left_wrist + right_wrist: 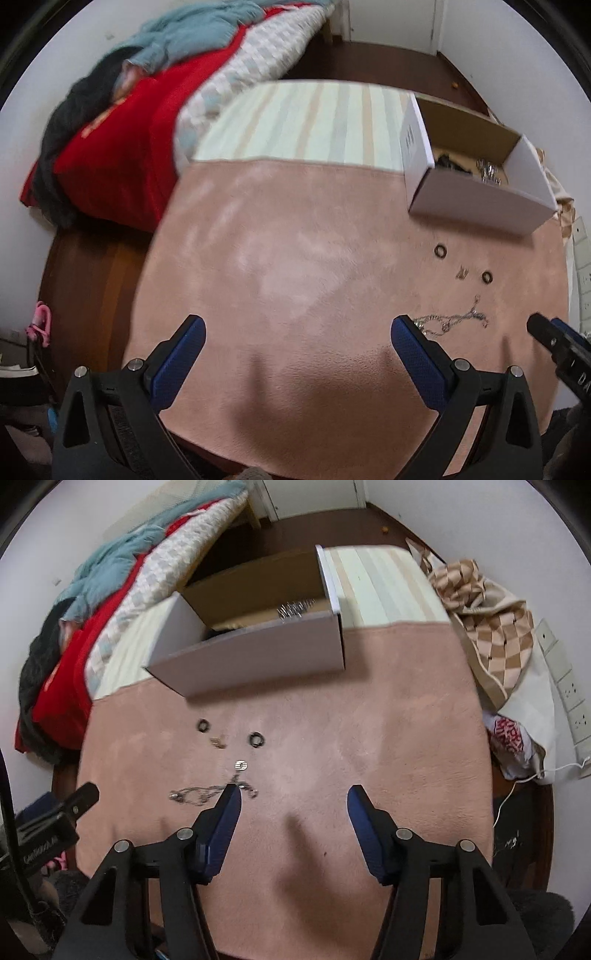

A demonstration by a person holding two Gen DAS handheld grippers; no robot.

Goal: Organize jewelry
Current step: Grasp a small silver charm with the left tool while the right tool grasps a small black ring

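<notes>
Right wrist view: we take the white box [258, 664] as landmark, standing on the pink cloth [369, 720]. Nearer us than the box lie two dark rings [255, 739], a small clasp piece [218, 742], then a silver chain [207, 794] stretched left-right. The right gripper [293, 797], jaws apart and empty, has its left fingertip touching or just over the chain's right end. The left gripper [297, 328], likewise spread and empty, sits farther from the box; we judge the right nearer. Nothing blocks the approach.
</notes>
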